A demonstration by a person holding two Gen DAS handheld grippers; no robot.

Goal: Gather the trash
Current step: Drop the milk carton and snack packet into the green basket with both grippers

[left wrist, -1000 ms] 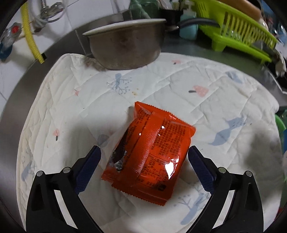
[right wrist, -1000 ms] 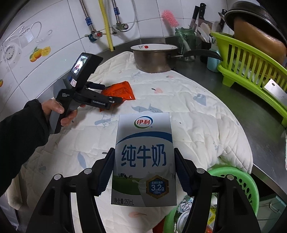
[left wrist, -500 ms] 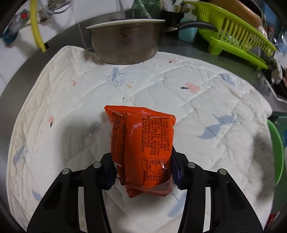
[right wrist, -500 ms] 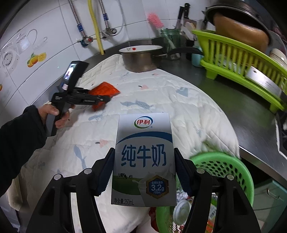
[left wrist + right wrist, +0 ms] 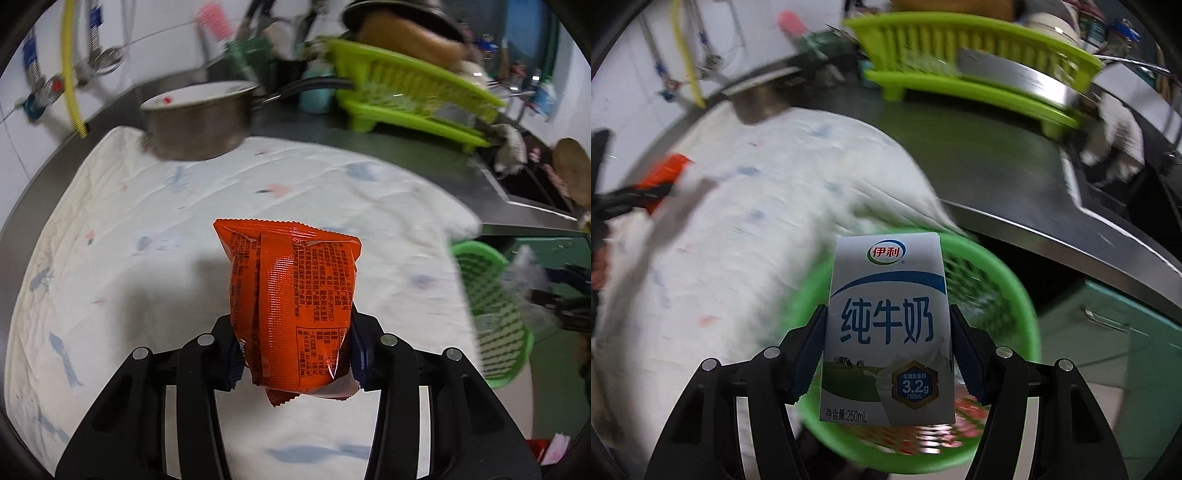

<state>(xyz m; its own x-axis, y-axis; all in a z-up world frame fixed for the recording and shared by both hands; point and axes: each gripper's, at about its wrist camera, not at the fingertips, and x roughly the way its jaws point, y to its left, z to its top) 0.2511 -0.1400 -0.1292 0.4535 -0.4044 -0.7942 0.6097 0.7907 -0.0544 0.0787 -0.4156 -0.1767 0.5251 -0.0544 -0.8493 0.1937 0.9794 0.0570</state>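
Observation:
An orange snack packet (image 5: 291,310) stands upright between the blue pads of my left gripper (image 5: 293,354), lifted off the white quilted cloth (image 5: 147,258). The jaws are closing and the pads press its sides. In the right wrist view my right gripper (image 5: 888,354) is shut on a white and blue milk carton (image 5: 886,325), which hangs over the green trash basket (image 5: 1015,288). That basket (image 5: 491,295) sits below the cloth's right edge. The orange packet (image 5: 666,175) shows blurred at far left.
A steel pot (image 5: 195,122) stands at the back of the cloth. A lime green dish rack (image 5: 406,85) occupies the steel counter (image 5: 997,158) behind, with a sink to its right. Pipes and a yellow hose (image 5: 72,74) run down the tiled wall.
My left gripper closed on the orange packet and lifted it off the cloth, swinging right. My right gripper carried the milk carton from over the cloth to above the green basket.

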